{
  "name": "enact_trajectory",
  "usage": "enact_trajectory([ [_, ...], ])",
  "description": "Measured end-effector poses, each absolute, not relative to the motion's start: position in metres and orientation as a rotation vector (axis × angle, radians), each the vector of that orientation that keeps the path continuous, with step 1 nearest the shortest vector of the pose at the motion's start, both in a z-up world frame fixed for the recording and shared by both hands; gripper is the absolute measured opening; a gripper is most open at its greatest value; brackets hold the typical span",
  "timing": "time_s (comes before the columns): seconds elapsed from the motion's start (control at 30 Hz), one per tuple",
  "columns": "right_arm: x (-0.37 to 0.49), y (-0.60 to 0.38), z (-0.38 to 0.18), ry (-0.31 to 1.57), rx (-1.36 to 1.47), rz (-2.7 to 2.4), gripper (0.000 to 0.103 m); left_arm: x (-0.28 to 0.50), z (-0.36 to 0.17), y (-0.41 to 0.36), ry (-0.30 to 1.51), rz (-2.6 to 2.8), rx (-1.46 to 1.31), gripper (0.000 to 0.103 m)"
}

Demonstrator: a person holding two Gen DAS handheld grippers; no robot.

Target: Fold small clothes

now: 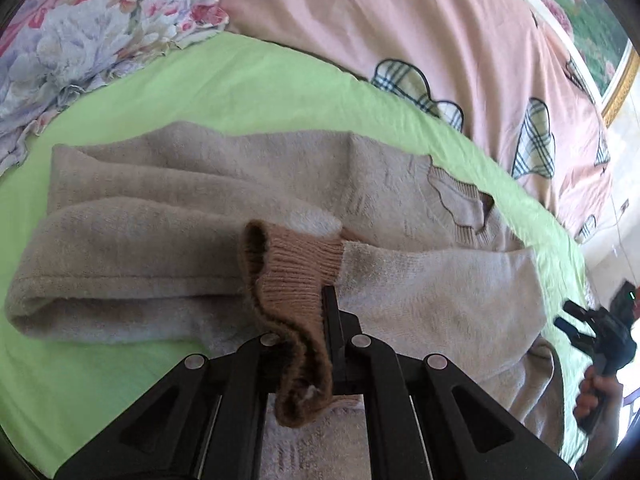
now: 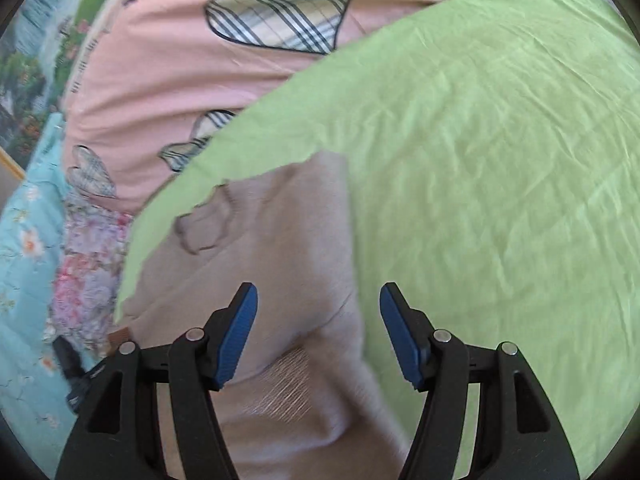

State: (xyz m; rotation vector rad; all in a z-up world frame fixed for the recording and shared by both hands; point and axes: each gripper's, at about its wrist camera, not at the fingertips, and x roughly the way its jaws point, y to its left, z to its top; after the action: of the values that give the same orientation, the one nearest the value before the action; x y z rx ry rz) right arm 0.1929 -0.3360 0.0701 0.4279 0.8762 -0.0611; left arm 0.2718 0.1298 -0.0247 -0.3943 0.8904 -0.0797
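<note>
Because the left gripper (image 1: 308, 336) is clamped on the sweater's brown ribbed cuff (image 1: 296, 276) at lower centre, seemingly to carry the sleeve across the beige sweater (image 1: 192, 184) spread on the green sheet (image 1: 240, 88), the right gripper (image 2: 319, 332) hovers spread apart, holding nothing.

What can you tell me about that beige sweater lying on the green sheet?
The beige sweater is a fuzzy knit with a ribbed round collar and a darker brown ribbed cuff. It lies flat on the green sheet, sleeves folded across its body. The left gripper pinches that cuff; the right gripper hovers open above it.
</note>
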Motion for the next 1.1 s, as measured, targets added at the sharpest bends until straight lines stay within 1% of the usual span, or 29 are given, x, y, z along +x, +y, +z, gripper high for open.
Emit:
enact_trajectory([
  [0.23, 0.239, -0.328, 0.032, 1.012, 0.371, -0.039, 0.065, 0.271, -0.026, 0.116, 0.926, -0.096, -0.367, 0.004],
  [0.27, 0.239, -0.321, 0.031, 1.013, 0.324, -0.020, 0.058, 0.272, -0.026, 0.116, 0.933, -0.099, -0.368, 0.004],
  [0.3, 0.239, -0.314, 0.032, 1.020, 0.259, -0.006, 0.037, 0.272, -0.025, 0.115, 0.935, -0.104, -0.370, 0.004],
  [0.33, 0.240, -0.310, 0.034, 1.037, 0.206, -0.004, 0.011, 0.273, -0.023, 0.114, 0.935, -0.119, -0.377, 0.004],
  [0.43, 0.239, -0.325, 0.058, 1.020, 0.153, -0.020, 0.010, 0.275, -0.020, 0.101, 0.948, -0.218, -0.417, 0.004],
  [0.5, 0.240, -0.339, 0.067, 1.020, 0.137, -0.041, 0.010, 0.279, -0.027, 0.087, 0.981, -0.225, -0.383, 0.004],
  [0.57, 0.242, -0.350, 0.064, 1.043, 0.116, -0.065, 0.008, 0.284, -0.040, 0.082, 1.003, -0.185, -0.328, 0.004],
  [0.63, 0.247, -0.348, 0.056, 1.070, 0.066, -0.093, 0.008, 0.286, -0.049, 0.086, 1.013, -0.182, -0.343, 0.005],
  [0.73, 0.243, -0.348, 0.050, 1.062, 0.056, -0.101, 0.008, 0.283, -0.042, 0.093, 0.988, -0.181, -0.348, 0.007],
  [0.8, 0.236, -0.345, 0.059, 1.026, 0.071, -0.097, 0.011, 0.280, -0.035, 0.091, 0.966, -0.178, -0.306, 0.007],
  [0.83, 0.229, -0.340, 0.064, 1.003, 0.077, -0.105, 0.015, 0.280, -0.035, 0.090, 0.966, -0.185, -0.296, 0.007],
  [0.9, 0.209, -0.330, 0.073, 0.967, 0.094, -0.085, 0.045, 0.282, -0.036, 0.087, 0.977, -0.182, -0.274, 0.007],
  [0.93, 0.195, -0.322, 0.076, 0.943, 0.088, -0.061, 0.072, 0.284, -0.039, 0.085, 0.986, -0.179, -0.270, 0.007],
  [0.97, 0.185, -0.315, 0.077, 0.925, 0.061, -0.059, 0.082, 0.285, -0.041, 0.085, 0.991, -0.180, -0.277, 0.007],
  [1.03, 0.174, -0.299, 0.070, 0.932, -0.024, -0.083, 0.082, 0.282, -0.042, 0.085, 0.992, -0.180, -0.289, 0.007],
  [1.1, 0.173, -0.281, 0.050, 0.992, -0.155, -0.120, 0.082, 0.282, -0.043, 0.084, 0.992, -0.176, -0.291, 0.007],
])
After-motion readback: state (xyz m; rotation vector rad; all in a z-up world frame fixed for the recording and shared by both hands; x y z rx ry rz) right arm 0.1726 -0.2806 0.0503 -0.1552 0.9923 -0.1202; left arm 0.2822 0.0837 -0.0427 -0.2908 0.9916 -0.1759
